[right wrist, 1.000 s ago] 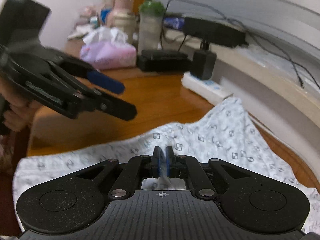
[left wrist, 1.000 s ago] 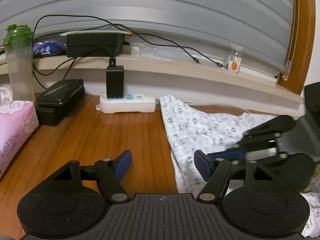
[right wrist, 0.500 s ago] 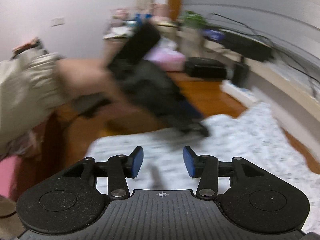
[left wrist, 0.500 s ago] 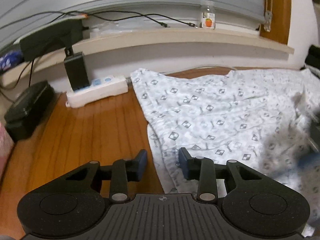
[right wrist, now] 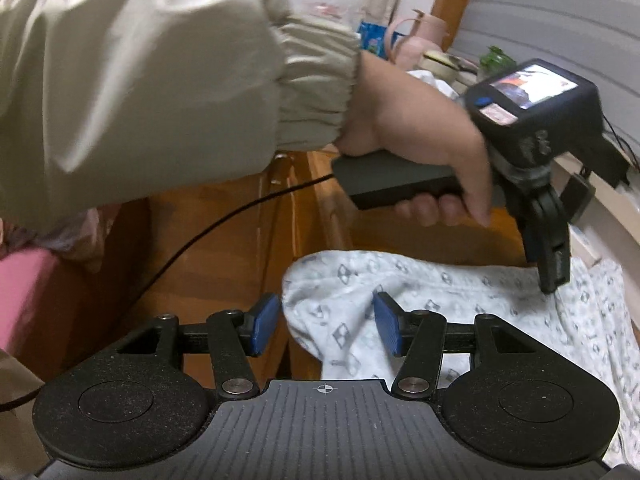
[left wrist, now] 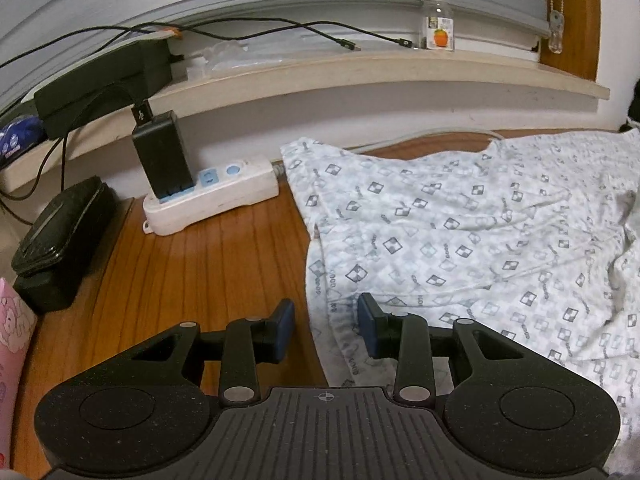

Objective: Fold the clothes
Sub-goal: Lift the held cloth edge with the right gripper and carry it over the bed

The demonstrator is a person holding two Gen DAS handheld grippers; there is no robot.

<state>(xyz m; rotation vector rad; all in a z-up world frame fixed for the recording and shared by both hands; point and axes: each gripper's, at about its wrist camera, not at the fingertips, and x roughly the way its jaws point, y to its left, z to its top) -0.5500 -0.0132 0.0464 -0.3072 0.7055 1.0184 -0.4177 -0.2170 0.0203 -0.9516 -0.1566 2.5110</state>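
Observation:
A white garment [left wrist: 460, 240] with a grey check print lies spread on the wooden table [left wrist: 192, 280]. My left gripper [left wrist: 326, 326] is open, low over the garment's left edge, with the hem lying between its blue pads. My right gripper [right wrist: 325, 324] is also open, and a rounded corner of the garment [right wrist: 440, 292] bulges between its pads. In the right wrist view a hand [right wrist: 420, 132] in a beige sleeve [right wrist: 160, 80] holds the left gripper [right wrist: 554, 280], whose tips point down onto the cloth.
A white power strip [left wrist: 212, 200] with a black charger [left wrist: 162, 160] sits by the wall, left of the garment. A black case [left wrist: 60, 224] and a pink tissue pack [left wrist: 12, 340] stand at the far left. Cables and a small jar [left wrist: 438, 28] rest on the shelf. A black cable [right wrist: 200, 232] hangs off the table's edge.
My right gripper, shut on the cloth a second ago, has opened and drawn back to the garment's near corner. My left gripper has swung right and dropped to the garment's left edge.

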